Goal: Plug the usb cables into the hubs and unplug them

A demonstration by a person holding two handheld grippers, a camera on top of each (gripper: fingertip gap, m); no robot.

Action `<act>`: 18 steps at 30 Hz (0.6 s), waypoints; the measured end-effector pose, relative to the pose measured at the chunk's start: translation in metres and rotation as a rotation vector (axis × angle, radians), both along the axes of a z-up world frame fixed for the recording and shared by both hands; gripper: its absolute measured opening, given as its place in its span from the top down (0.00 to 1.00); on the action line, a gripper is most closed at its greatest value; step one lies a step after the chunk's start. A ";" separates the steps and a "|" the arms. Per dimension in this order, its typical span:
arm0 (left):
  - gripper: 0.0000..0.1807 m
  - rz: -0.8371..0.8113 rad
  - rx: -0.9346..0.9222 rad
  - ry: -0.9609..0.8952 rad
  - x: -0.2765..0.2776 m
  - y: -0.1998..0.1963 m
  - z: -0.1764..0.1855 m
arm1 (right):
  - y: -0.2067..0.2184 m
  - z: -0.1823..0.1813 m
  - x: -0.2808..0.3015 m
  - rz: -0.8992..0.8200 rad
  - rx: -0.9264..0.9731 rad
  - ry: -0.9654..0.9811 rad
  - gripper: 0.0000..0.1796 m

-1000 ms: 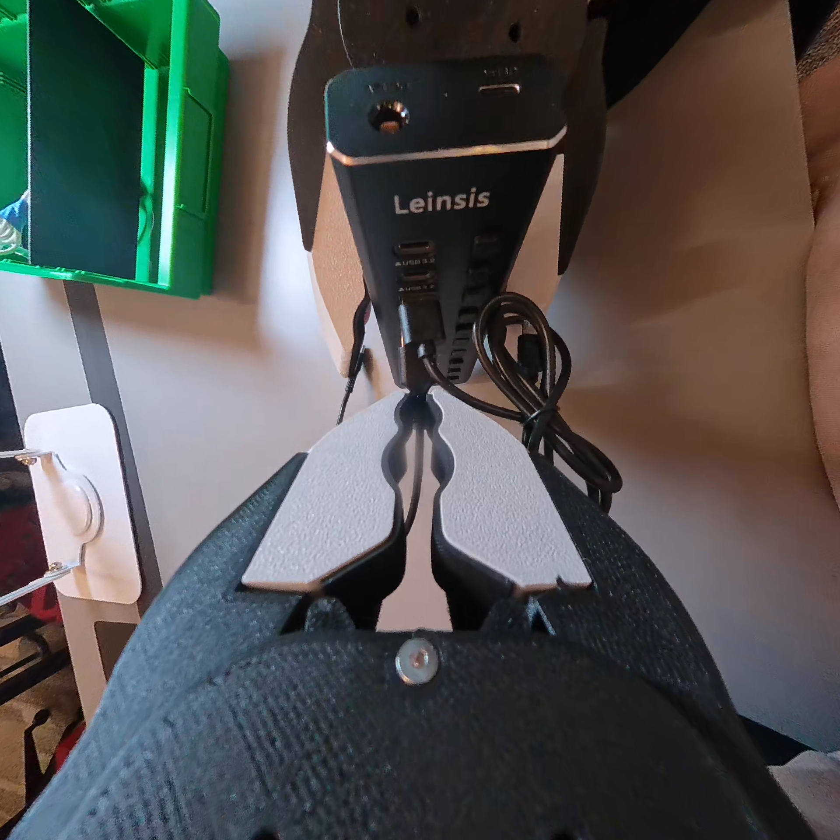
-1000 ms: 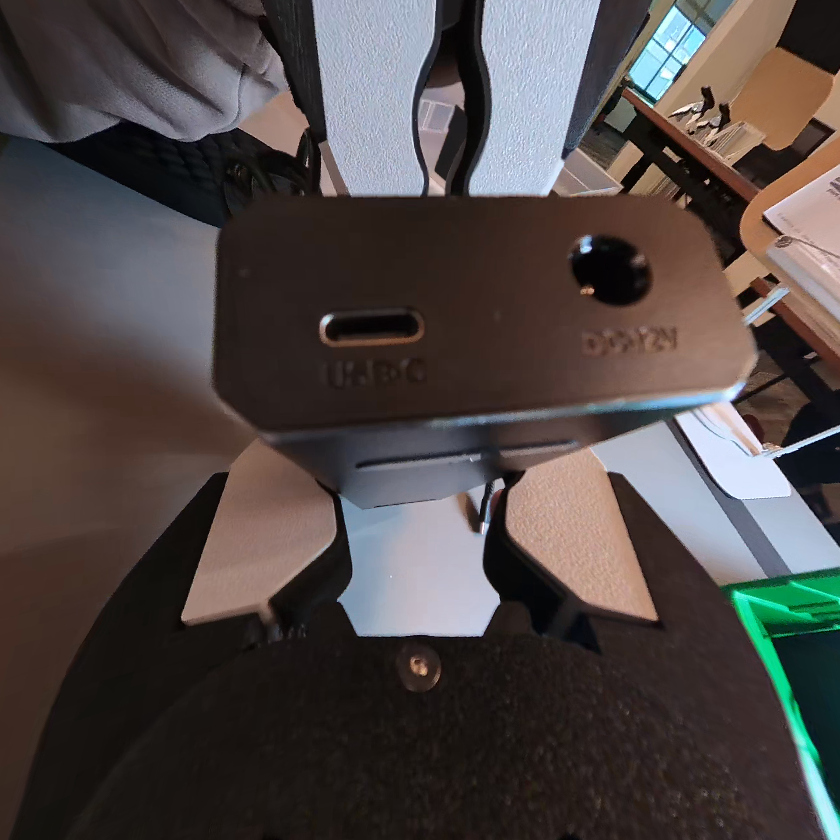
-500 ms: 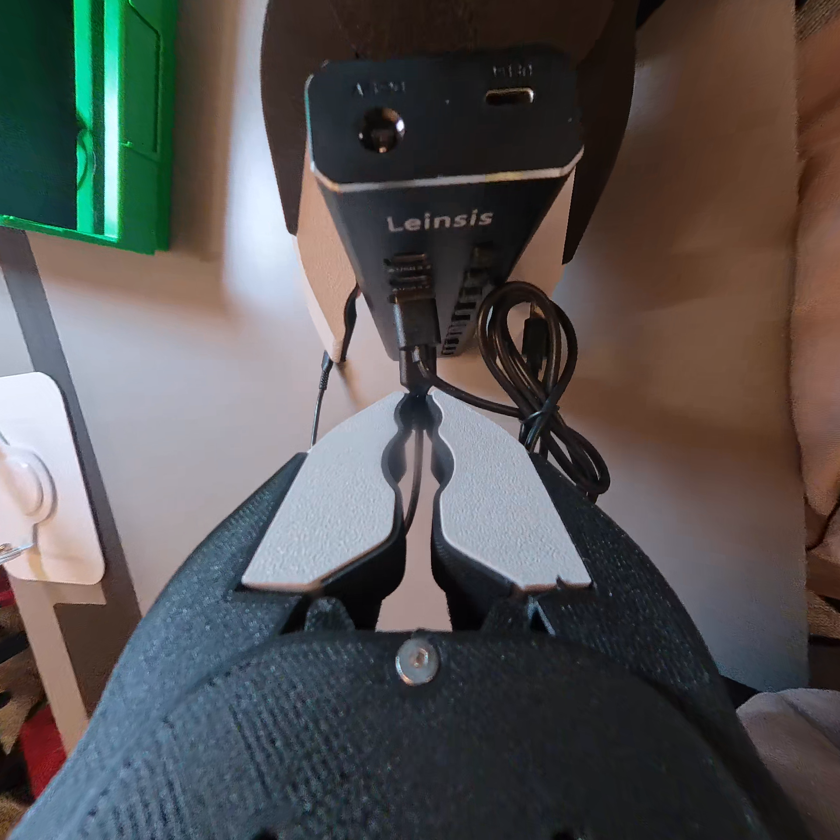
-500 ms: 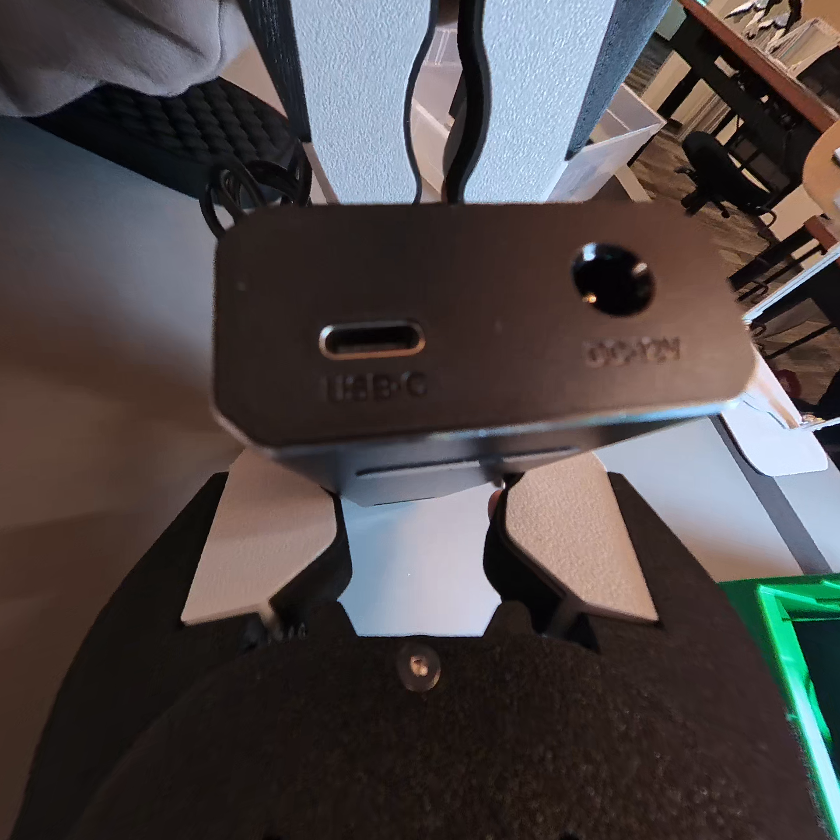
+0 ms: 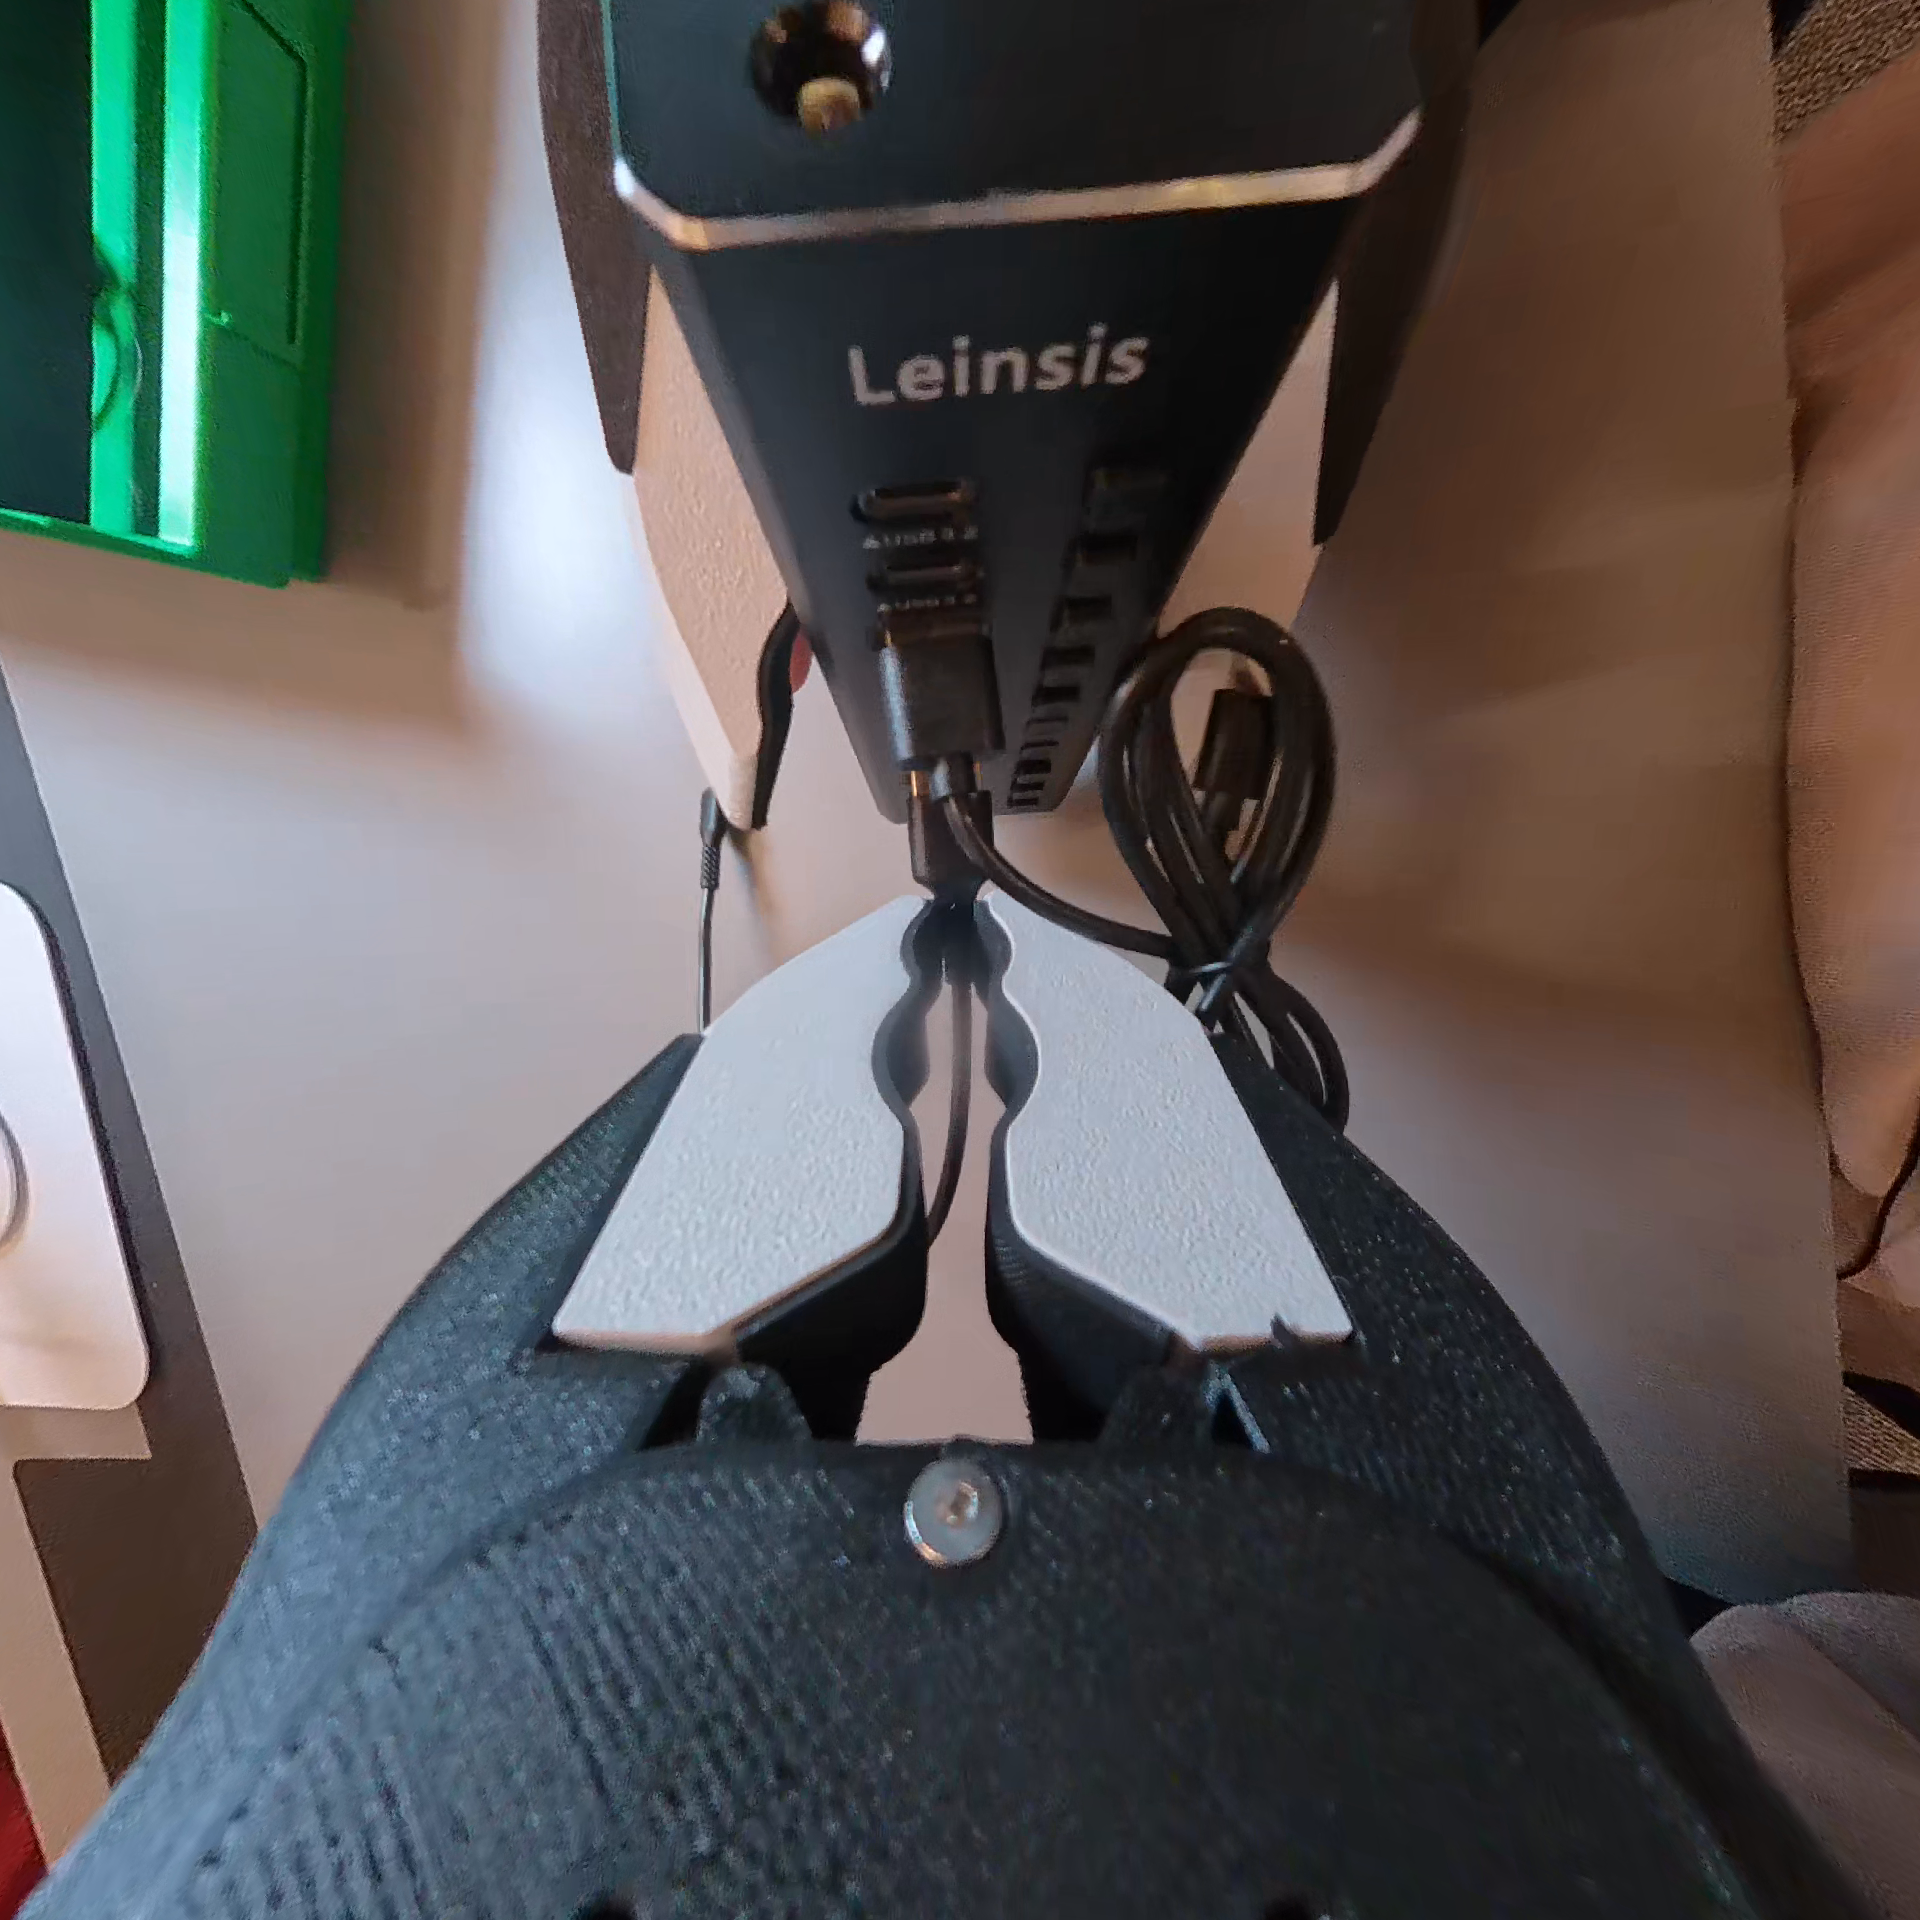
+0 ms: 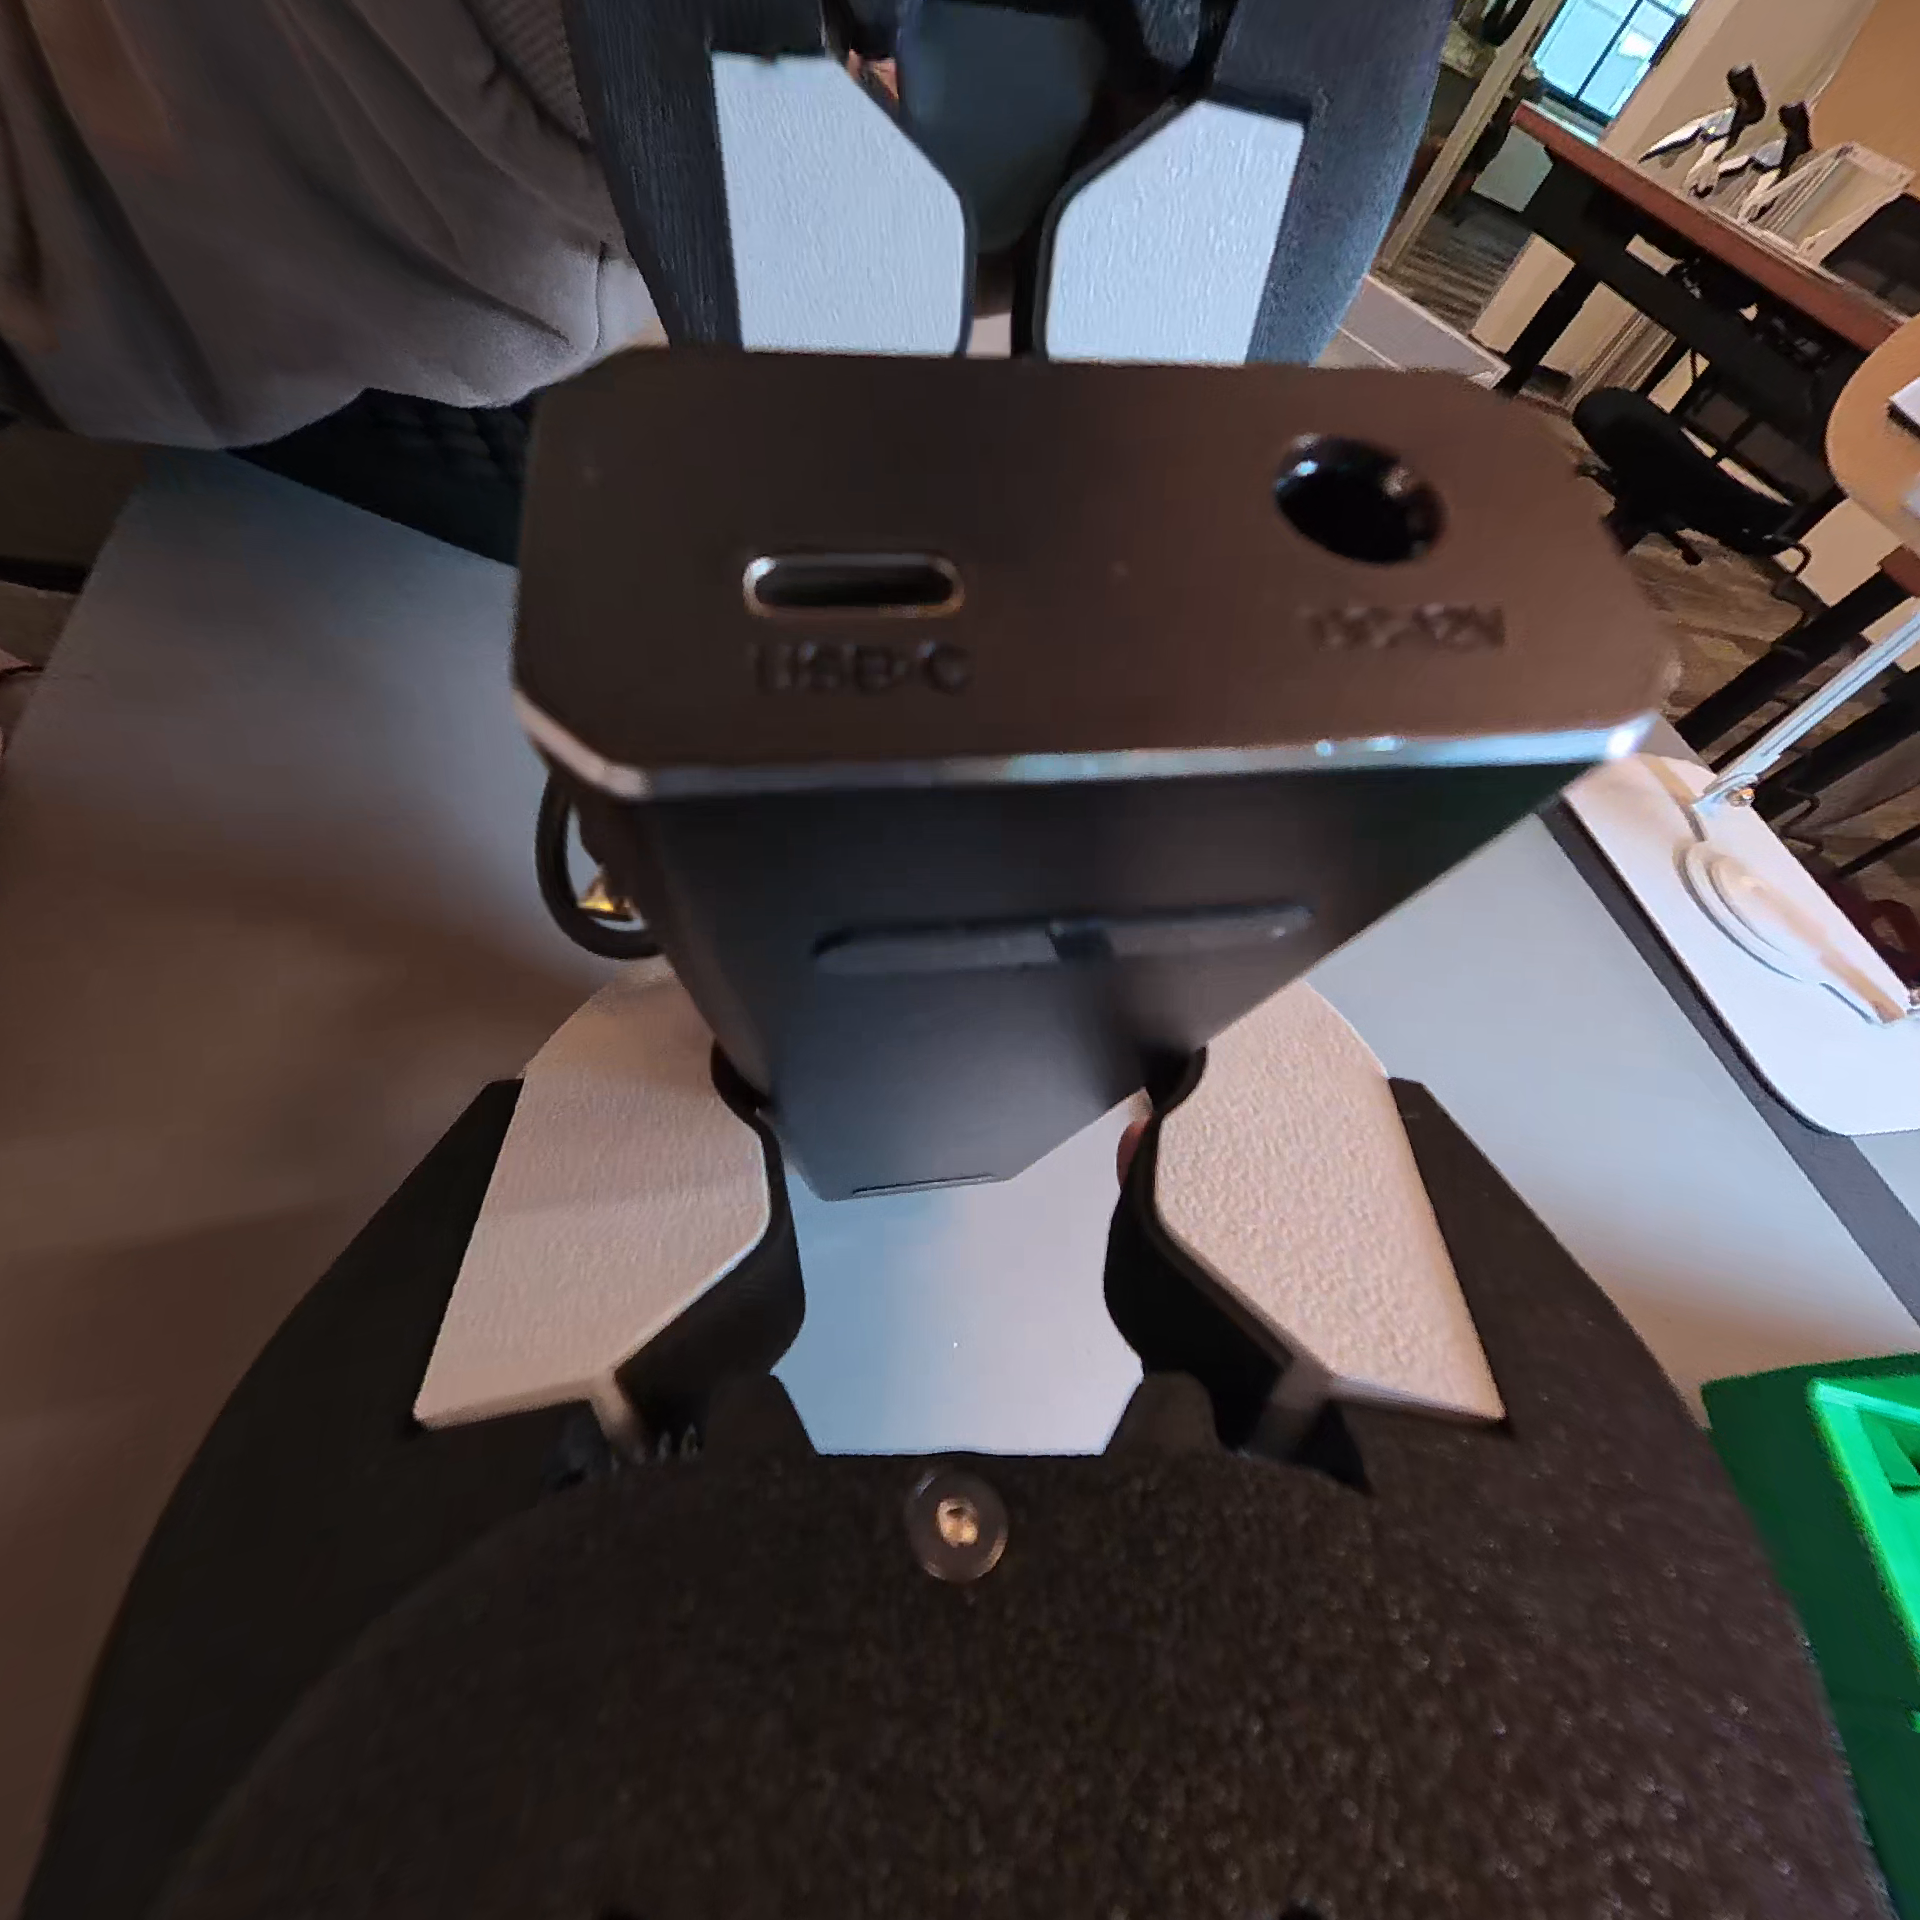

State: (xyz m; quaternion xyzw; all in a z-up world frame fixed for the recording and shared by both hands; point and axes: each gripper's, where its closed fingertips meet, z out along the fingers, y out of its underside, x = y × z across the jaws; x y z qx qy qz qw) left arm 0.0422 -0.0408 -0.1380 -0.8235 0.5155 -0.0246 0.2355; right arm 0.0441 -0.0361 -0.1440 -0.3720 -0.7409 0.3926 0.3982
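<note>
Your left tongs [image 5: 951,906] pinch the cable [image 5: 954,1081] behind its plug [image 5: 938,698], seated in the hub [image 6: 1039,831] your right tongs [image 6: 956,1122] clamp above the counter [image 5: 364,883]; pulling crooked risks slipping.

Two wrist cameras face each other, close in — both share the hub [image 5: 997,436].

The pale, smooth worktop [image 5: 364,831] carries a bright green plastic bin [image 5: 239,312] at its far left corner. A flat white plastic plate [image 5: 62,1195] lies at its dark-edged left side.
</note>
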 end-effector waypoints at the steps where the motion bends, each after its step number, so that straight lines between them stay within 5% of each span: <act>1: 0.97 -0.005 0.005 -0.006 0.002 -0.001 0.002 | 0.001 0.000 0.001 -0.004 0.004 0.004 0.60; 18: 0.96 -0.009 0.119 -0.190 0.014 0.014 0.027 | 0.010 0.000 0.003 -0.047 0.034 0.033 0.60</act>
